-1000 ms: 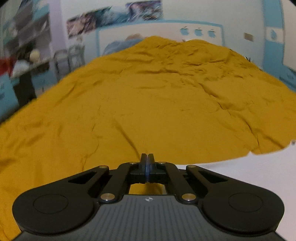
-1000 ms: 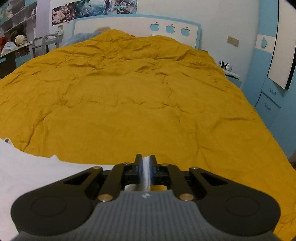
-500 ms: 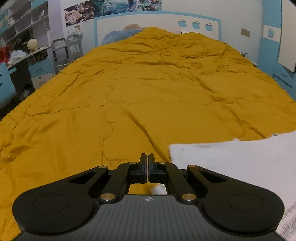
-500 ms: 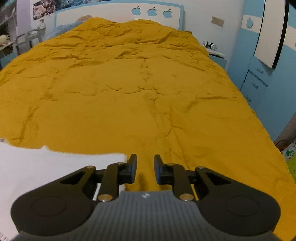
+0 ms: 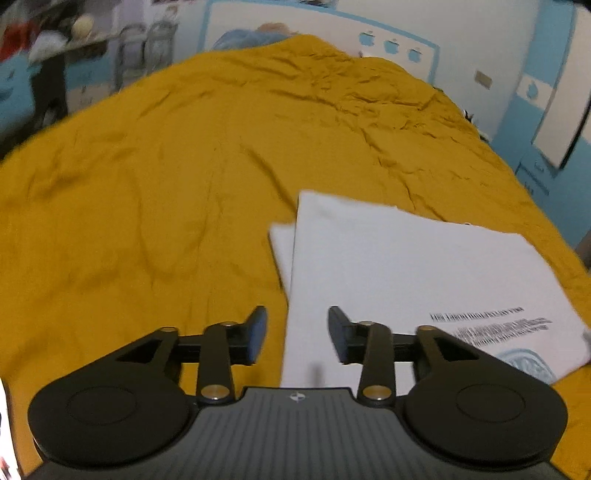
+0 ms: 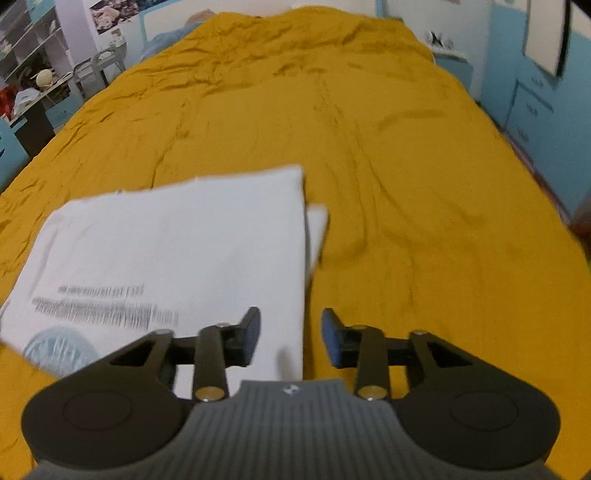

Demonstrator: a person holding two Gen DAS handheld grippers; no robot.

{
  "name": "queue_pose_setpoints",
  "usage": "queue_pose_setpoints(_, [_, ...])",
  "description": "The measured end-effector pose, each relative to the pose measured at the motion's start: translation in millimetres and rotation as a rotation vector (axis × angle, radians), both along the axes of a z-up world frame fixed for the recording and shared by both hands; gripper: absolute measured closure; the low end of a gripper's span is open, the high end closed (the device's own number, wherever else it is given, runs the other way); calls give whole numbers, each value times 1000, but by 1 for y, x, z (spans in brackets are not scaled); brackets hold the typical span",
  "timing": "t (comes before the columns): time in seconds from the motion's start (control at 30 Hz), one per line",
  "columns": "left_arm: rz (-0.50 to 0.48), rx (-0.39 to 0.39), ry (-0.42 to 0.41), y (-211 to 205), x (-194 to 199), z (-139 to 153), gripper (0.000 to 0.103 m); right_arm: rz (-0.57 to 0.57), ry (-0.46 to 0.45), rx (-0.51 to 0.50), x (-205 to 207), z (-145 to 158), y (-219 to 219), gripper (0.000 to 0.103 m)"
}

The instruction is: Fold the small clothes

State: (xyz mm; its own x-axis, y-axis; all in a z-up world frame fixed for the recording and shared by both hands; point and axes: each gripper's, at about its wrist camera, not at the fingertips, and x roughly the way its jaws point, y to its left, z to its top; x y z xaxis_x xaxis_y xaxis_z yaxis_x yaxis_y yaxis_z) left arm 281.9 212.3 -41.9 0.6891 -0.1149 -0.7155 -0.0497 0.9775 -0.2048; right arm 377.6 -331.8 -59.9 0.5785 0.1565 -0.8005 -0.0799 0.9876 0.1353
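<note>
A white T-shirt (image 5: 406, 266) with black print and a pale blue round logo lies folded flat on the mustard-yellow bedcover (image 5: 147, 184). A second white layer sticks out at its far left corner. My left gripper (image 5: 297, 334) hovers above the shirt's near left edge, its jaws opening and nothing between them. In the right wrist view the same T-shirt (image 6: 177, 251) lies to the left. My right gripper (image 6: 291, 338) hangs over its near right edge, jaws opening too, with no cloth pinched.
The bedcover (image 6: 406, 184) stretches far ahead to a white and blue headboard (image 5: 369, 33). A desk and shelves with clutter (image 6: 33, 92) stand at the left. Blue drawers (image 6: 528, 107) and a nightstand stand at the right of the bed.
Both grippers were shut on the shirt's edge, then let go and opened. They pulled back and up, and the folded shirt now lies flat in full view.
</note>
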Motion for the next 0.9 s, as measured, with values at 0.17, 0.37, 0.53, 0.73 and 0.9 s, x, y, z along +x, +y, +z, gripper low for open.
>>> queue_pose_setpoints(0.17, [153,-226,76,22,-21,-37,40,-153,54,181,-42,-28,-33,59])
queue_pose_setpoints(0.37, [218,-353,56,27,-21,-56,73,-340,64,482,-63,-62,-58,82])
queue_pose_setpoints(0.53, [197,-223,-14,14,-20,-31,95,-340,2,510,-69,-49,-52,100])
queue_pose_setpoints(0.73, [181,-69,82,-2,-11,-55,95,-356,46,404,-71,-58,-48,103])
queue_pose_setpoints(0.9, [160,30,97,-14,-10,-74,95,-368,52,420,-77,-86,-50,103])
